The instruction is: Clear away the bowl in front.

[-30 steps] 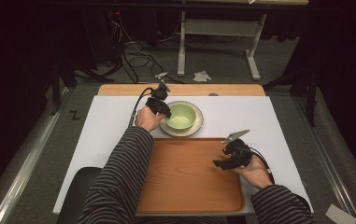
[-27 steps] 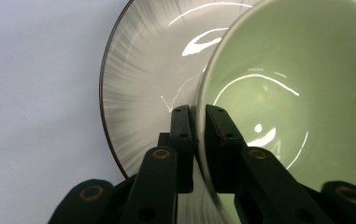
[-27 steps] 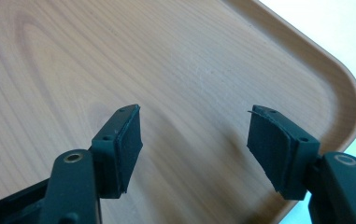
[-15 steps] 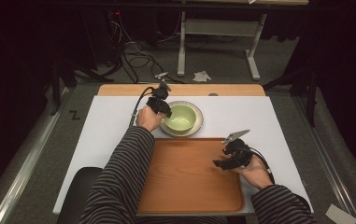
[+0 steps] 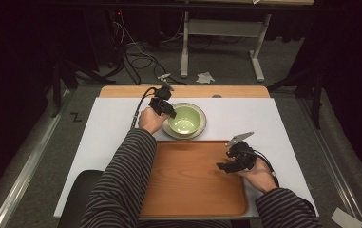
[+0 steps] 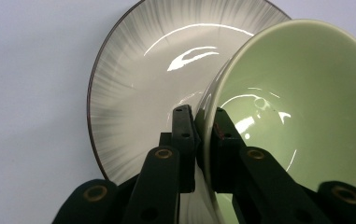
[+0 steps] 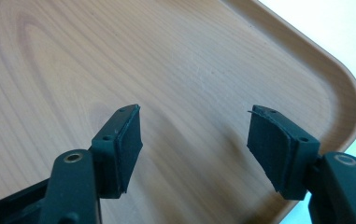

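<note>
the left gripper (image 5: 168,110) is clamped on the near-left rim of a pale green bowl (image 5: 185,118); in the left gripper view its 2 black jaws pinch the bowl's wall (image 6: 302,107), 1 outside and 1 inside. the bowl sits on a grey-streaked plate (image 5: 200,129) with a dark edge, and that plate (image 6: 133,88) rests on the white table cover (image 5: 102,128), just beyond the far edge of the wooden tray (image 5: 188,185). from the gripper's camera the bowl looks tilted against the plate, though whether it is lifted off cannot be told. the right gripper (image 5: 227,165) hangs over the right part of the tray, its jaws spread wide apart with nothing between them; in the right gripper view (image 7: 194,149) the tray's wood grain and rounded corner rim (image 7: 348,88) lie beneath. both forearms wear striped sleeves (image 5: 121,180). the 2 grippers are well apart.
</note>
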### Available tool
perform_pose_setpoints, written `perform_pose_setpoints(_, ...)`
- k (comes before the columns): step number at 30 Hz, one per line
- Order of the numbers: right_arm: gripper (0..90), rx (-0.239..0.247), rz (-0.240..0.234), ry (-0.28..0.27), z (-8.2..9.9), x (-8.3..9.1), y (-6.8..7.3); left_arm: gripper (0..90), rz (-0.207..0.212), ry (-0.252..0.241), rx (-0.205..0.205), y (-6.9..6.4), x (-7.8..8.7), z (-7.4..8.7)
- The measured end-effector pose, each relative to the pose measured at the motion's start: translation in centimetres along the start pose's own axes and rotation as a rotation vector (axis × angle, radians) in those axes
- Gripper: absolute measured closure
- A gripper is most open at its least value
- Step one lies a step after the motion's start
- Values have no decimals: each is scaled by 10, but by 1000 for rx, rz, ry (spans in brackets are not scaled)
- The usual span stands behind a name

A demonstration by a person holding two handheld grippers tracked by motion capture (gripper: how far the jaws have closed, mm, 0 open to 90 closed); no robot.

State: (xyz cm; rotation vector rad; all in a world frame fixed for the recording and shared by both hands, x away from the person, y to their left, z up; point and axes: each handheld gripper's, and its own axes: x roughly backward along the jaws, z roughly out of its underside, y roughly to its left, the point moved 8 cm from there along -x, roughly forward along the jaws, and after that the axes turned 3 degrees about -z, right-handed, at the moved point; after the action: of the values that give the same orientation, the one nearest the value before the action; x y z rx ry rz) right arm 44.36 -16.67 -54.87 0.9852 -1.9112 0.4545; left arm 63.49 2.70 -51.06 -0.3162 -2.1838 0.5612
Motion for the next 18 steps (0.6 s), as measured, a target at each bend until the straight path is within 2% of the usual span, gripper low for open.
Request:
perform_pose_setpoints(6,367,-3,1,2,0,0,0,834,15,-16,7,-3,8,-5)
perform_pose_setpoints(18,367,-1,4,2,0,1,0,835,58,-23,-21,-17,27,-4)
